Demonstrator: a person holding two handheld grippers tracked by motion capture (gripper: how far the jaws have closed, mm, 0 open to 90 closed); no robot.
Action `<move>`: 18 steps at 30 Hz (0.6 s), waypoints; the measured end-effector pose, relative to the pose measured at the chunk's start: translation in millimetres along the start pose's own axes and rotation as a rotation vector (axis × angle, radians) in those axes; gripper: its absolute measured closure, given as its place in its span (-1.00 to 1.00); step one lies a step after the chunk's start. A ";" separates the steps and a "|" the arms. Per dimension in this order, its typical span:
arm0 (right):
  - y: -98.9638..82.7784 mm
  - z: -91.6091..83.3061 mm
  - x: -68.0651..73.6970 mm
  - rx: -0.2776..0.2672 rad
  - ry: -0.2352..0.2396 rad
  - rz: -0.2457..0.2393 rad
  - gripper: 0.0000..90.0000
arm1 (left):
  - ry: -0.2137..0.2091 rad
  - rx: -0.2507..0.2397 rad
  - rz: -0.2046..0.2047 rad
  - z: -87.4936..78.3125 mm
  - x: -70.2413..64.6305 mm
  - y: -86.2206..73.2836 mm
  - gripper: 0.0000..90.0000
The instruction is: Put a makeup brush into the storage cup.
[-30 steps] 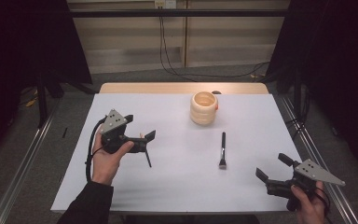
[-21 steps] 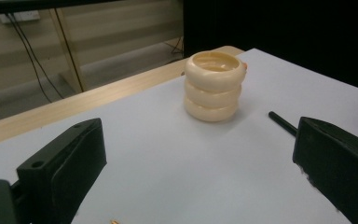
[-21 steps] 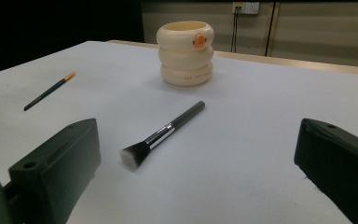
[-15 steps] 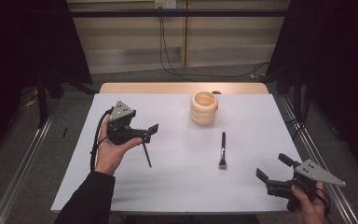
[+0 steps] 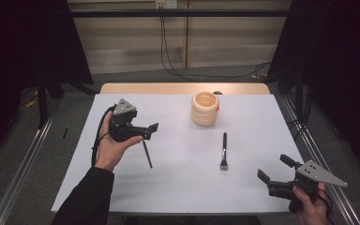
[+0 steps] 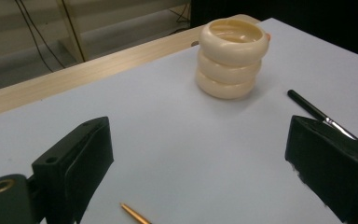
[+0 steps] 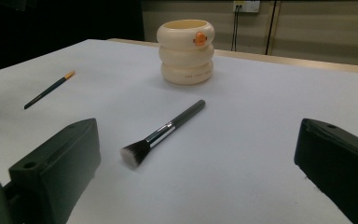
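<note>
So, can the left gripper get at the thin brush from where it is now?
Probably yes: the left gripper is open just above the thin brush, with only bare table around it.

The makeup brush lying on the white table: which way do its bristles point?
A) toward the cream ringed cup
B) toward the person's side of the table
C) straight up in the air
B: in the high view the makeup brush lies flat, bristles at the near end, dark handle pointing toward the cream ringed cup.
</note>
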State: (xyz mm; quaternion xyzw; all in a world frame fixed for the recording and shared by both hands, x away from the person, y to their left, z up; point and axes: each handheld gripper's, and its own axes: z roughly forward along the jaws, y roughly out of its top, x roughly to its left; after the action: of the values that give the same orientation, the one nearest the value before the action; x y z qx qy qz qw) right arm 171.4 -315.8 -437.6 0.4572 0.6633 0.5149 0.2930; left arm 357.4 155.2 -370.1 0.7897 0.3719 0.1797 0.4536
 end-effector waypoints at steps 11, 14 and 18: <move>0.0 0.2 0.6 0.004 0.002 0.001 -1.00 | 0.009 0.163 -0.053 11.6 9.0 2.2 -0.94; -0.1 0.6 0.8 0.002 0.003 0.000 -1.00 | 0.014 0.198 -0.050 14.0 9.9 3.3 -0.92; -0.1 0.6 0.9 0.001 0.003 0.003 -1.00 | -0.002 0.265 -0.073 19.0 12.6 4.1 -0.87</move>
State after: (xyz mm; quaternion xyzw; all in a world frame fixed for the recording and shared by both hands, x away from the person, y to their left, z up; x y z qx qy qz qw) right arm 171.5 -314.7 -437.7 0.4575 0.6634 0.5157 0.2911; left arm 379.3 152.3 -377.2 0.8289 0.4203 0.1116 0.3518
